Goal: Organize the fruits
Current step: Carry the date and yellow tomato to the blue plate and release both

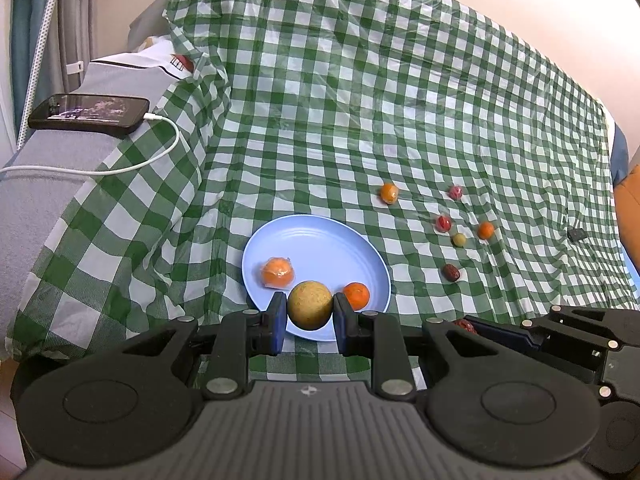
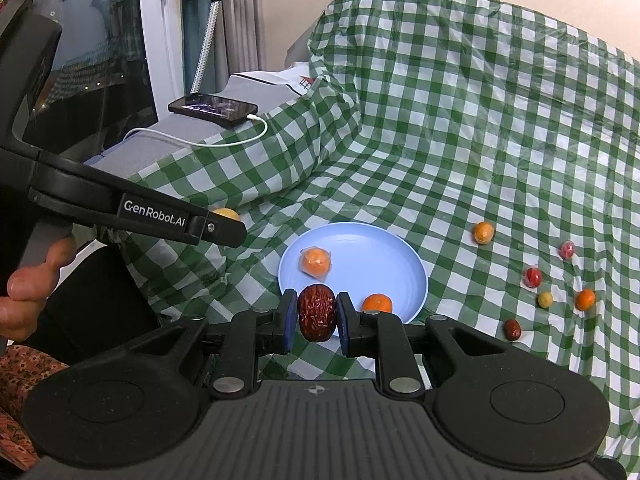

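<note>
My left gripper (image 1: 309,309) is shut on a round yellow-green fruit (image 1: 310,298), held over the near rim of a light blue plate (image 1: 320,240). On the plate lie a wrapped orange (image 1: 277,272) and a bare orange (image 1: 357,295). My right gripper (image 2: 317,314) is shut on a wrinkled red date (image 2: 317,304) just before the same plate (image 2: 360,246). In the right wrist view the left gripper's arm (image 2: 160,216) crosses at the left, with a person's hand (image 2: 24,292) below it.
Several small fruits lie loose on the green checked cloth (image 1: 360,100) right of the plate: an orange one (image 2: 483,232), red ones (image 2: 533,277), a yellow one (image 2: 545,299) and a dark date (image 2: 512,329). A phone (image 1: 90,114) on a white cable rests on the grey ledge at the left.
</note>
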Demonstrator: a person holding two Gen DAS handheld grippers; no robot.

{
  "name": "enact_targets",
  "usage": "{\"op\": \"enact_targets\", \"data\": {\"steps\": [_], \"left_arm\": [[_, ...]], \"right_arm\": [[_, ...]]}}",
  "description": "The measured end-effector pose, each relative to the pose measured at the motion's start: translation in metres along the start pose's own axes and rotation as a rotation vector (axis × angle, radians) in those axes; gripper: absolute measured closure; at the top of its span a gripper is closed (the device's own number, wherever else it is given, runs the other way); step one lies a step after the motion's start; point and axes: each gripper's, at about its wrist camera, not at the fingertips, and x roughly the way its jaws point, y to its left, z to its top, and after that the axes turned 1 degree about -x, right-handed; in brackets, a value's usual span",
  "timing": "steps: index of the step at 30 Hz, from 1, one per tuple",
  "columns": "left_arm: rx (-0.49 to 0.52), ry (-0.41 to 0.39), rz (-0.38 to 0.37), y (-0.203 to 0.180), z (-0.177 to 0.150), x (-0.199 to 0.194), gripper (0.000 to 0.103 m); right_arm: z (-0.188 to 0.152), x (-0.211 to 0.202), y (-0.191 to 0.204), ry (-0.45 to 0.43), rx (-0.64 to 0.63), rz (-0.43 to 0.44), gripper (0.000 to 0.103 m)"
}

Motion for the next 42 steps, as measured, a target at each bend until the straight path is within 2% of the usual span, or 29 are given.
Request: {"op": "enact_targets", "data": {"steps": [14,22,30,38,42], "left_arm": [[-0.016,0.023,0.004,0.006,0.009,0.018,0.076],[-0.027,0.052,0.013,0.010,0.019,0.040,0.076],[-0.008,0.094,0.009,0.008,0.034,0.078,0.076],[0.033,0.169,0.022,0.002,0.047,0.135,0.076],[0.045,0.188,0.005,0.000,0.053,0.158,0.076]], "right_arm": [[0.004,0.020,-0.003,0.048,0.012,0.006,0.081],[0.009,0.043,-0.015,0.075,0.064,-0.011,0.081],[0.013,0.086,-0.030,0.110,0.124,-0.031,0.081],[0.013,0.134,-0.053,0.164,0.189,-0.048,0.081],[0.013,0.155,-0.065,0.187,0.213,-0.055,0.081]]}}
